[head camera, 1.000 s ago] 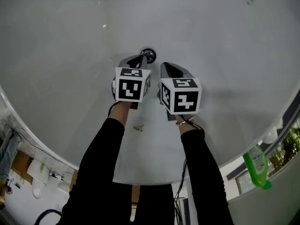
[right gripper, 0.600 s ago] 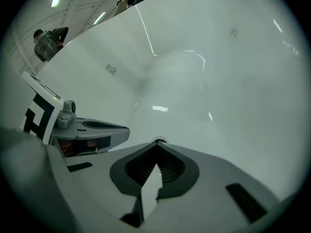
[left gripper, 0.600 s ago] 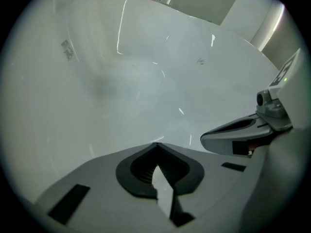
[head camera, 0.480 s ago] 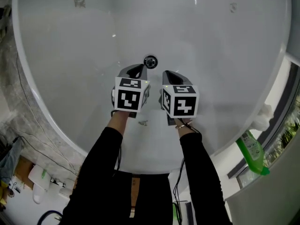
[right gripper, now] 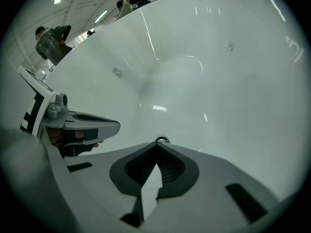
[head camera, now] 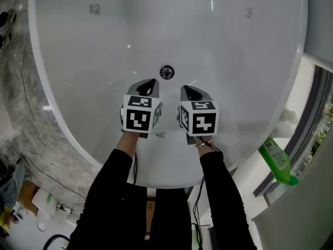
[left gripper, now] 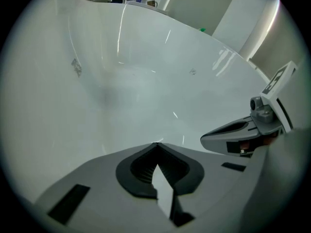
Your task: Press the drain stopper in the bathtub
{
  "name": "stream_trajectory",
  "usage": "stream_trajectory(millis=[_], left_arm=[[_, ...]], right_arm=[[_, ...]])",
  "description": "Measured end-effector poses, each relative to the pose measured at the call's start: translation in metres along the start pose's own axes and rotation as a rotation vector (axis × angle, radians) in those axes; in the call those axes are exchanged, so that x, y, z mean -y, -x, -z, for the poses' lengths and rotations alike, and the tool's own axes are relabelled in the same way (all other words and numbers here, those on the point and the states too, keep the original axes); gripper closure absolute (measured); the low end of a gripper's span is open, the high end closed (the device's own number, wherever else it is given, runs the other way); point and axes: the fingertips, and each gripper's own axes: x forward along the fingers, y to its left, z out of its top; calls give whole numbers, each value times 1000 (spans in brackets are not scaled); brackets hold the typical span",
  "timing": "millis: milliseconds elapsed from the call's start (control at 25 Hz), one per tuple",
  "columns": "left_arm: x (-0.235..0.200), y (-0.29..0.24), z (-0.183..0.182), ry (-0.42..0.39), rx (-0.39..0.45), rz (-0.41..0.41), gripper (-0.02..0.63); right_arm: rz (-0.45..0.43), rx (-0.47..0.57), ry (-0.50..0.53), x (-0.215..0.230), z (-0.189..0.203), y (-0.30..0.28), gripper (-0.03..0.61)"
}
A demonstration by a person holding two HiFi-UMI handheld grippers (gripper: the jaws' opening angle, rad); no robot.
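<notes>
A round chrome drain stopper (head camera: 167,72) sits in the floor of the white bathtub (head camera: 244,82). Both grippers hover side by side above the tub floor, just short of the stopper on the near side. The left gripper (head camera: 151,82) is shut and empty, its tip slightly left of and below the stopper. The right gripper (head camera: 185,89) is also shut with nothing in it, lower right of the stopper. In the right gripper view the stopper (right gripper: 162,140) peeks just past the closed tip (right gripper: 156,144). In the left gripper view the closed tip (left gripper: 156,144) hides the stopper.
A green bottle (head camera: 278,165) stands on the tub's right rim by a window frame. Grey marble floor with a cable (head camera: 23,87) lies left of the tub. People (right gripper: 51,40) stand far off beyond the tub's edge.
The left gripper's tip was at the stopper a second ago; both grippers have drawn back toward the person, and the stopper now lies uncovered. The head camera sees more of the tub.
</notes>
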Motion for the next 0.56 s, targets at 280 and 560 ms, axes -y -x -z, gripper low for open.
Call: stream_trajectory(millis=[280, 560], left_arm=[[0, 14, -3, 3, 7, 4, 609], [11, 30, -5, 6, 24, 4, 609]], right_arm=[[-17, 8, 10, -9, 6, 14, 577], [-21, 23, 17, -9, 9, 30, 576]])
